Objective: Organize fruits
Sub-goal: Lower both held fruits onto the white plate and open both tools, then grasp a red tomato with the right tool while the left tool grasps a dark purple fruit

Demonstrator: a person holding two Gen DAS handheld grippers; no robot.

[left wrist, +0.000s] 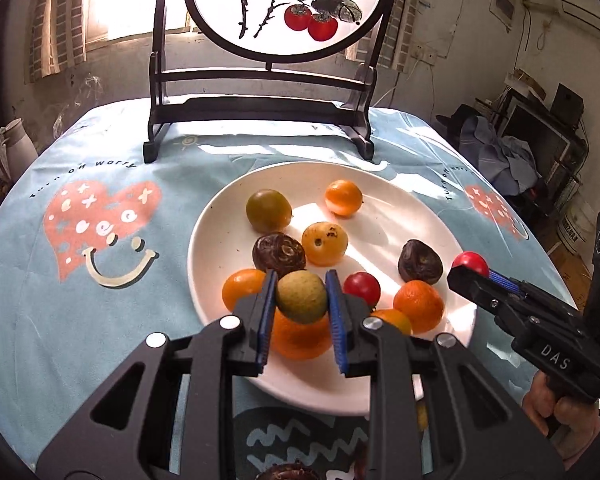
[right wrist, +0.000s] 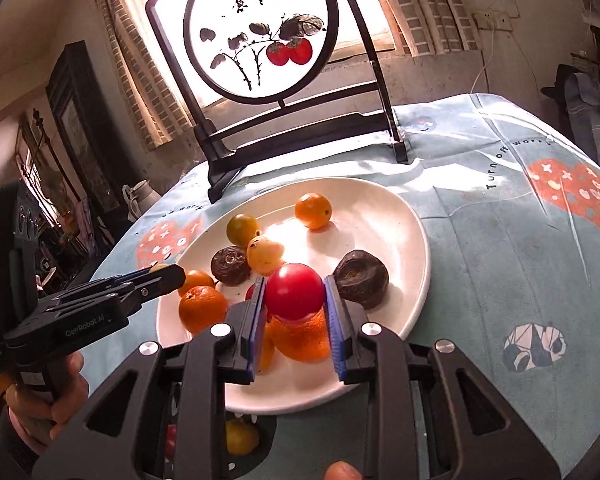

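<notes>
Both grippers are loaded over the round white ceramic plate (left wrist: 204, 240), which sits on the pale blue printed tablecloth (left wrist: 100, 168) in front of a dark wooden stand holding a round painted screen (left wrist: 284, 4). The left gripper (left wrist: 301, 300) has its blue-padded jaws closed on a small dull-green round fruit (left wrist: 301, 297), held between the pads above the plate's near edge — directly over a large orange mandarin (left wrist: 300, 340) that lies on the plate below it. The right gripper (right wrist: 295, 300) is clamped the same way on a glossy red round fruit (right wrist: 295, 296), also above the near part of the plate, with another orange mandarin (right wrist: 304, 340) under it. The two held fruits are near-spheres, so no long axis matters; what counts is what lies straight below each. From the left wrist view the right gripper comes in from the plate's right rim, so the two tools sit side by side and apart. The plate carries several other fruits: orange ones, a yellow-green one (left wrist: 269, 210), a yellow spotted one (left wrist: 325, 243), two dark wrinkled ones (left wrist: 279, 252) and a second red one (left wrist: 362, 288). A dark container edge with a yellow fruit (right wrist: 240, 436) shows below the plate in the right wrist view — probably the sorting place, though I cannot tell its shape.
</notes>
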